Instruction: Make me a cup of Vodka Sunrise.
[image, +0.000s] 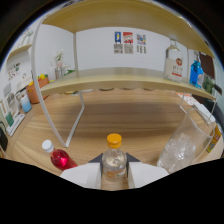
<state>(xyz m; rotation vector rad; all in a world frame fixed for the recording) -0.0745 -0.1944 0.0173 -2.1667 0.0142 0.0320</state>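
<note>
A small clear bottle with an orange cap stands upright between my fingers. My gripper is shut on it, the dark pads touching its sides; its base is hidden. Just left of the fingers a small bottle of red liquid with a white cap leans on the wooden table. To the right of the fingers stands a tall clear glass with ice in it. On the shelf beyond, at the right, a clear bottle with a red and white label stands upright.
A white-framed wooden shelf spans the table ahead, with one leg slanting down just beyond the red bottle. A blue bottle stands on the shelf's right end. Pots and jars crowd the far left.
</note>
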